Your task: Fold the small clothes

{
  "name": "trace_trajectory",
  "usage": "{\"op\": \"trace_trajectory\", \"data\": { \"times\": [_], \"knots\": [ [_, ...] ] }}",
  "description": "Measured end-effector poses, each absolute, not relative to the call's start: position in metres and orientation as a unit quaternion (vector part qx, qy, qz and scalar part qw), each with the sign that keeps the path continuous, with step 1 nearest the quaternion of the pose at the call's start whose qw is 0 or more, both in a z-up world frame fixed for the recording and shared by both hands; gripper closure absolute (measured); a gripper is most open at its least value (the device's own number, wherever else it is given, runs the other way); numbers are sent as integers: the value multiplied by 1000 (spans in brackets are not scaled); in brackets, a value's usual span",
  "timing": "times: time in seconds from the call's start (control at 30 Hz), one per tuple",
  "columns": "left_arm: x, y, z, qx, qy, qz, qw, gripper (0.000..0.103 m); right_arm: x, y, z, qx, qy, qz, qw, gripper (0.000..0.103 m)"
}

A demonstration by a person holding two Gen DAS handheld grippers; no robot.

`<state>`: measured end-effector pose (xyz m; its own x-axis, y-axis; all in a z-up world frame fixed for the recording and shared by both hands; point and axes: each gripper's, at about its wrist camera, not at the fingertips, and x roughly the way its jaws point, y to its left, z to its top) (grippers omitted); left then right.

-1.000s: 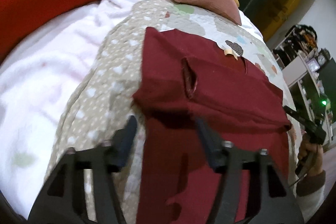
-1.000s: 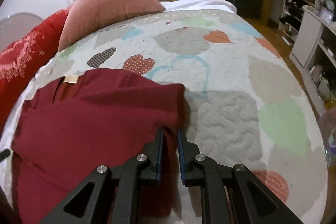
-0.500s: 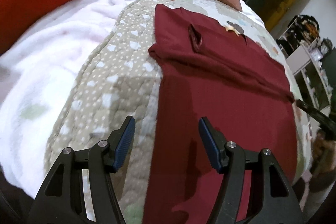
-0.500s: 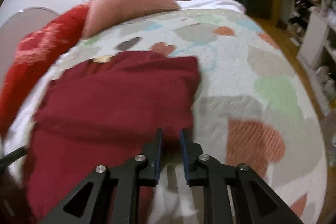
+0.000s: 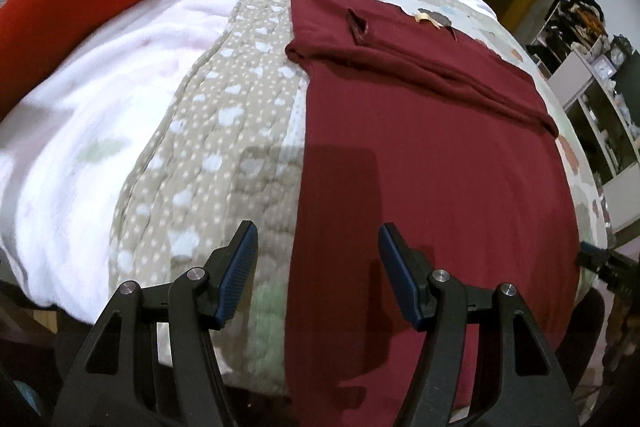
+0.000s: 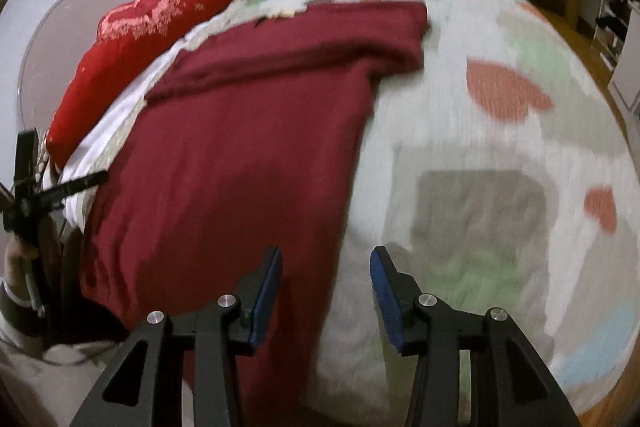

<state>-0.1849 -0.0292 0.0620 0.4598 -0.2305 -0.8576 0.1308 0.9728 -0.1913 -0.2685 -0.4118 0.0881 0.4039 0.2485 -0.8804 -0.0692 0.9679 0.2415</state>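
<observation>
Both grippers have drawn back toward the bed's near edge: right gripper (image 6: pixel 326 287) has let go, left gripper (image 5: pixel 318 275) spread too. Maroon shirt (image 5: pixel 432 167) lies flat on the quilt (image 5: pixel 208 155), sleeves folded across; bottom hem likely next.

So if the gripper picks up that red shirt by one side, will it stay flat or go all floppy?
Probably floppy. The shirt is thin cloth: it already lies creased where the top is folded over, and it follows the curve of the quilt. Lifted by one edge, the rest would likely droop and drag. It also looks light, so the open left gripper should manage it easily.
</observation>
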Motion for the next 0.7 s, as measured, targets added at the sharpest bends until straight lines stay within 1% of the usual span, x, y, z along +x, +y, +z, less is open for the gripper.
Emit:
{"op": "trace_trajectory", "data": {
  "times": [0.1, 0.2, 0.43, 0.63, 0.7],
  "knots": [
    [-195, -27, 62, -46, 513, -109, 850, 40, -284, -408, 83, 94, 540, 106, 830, 56],
    [-212, -22, 62, -49, 523, -129, 841, 40, -298, -403, 83, 96, 544, 116, 825, 56],
    [-250, 0, 53, -109, 552, -168, 809, 40, -326, -389, 71, 89, 568, 148, 805, 55],
    [-268, -6, 37, -128, 575, -196, 784, 40, -328, -383, 59, 104, 573, 155, 798, 54],
    [-271, -11, 33, -132, 577, -203, 780, 40, -328, -384, 58, 108, 573, 154, 797, 50]
  ]
}}
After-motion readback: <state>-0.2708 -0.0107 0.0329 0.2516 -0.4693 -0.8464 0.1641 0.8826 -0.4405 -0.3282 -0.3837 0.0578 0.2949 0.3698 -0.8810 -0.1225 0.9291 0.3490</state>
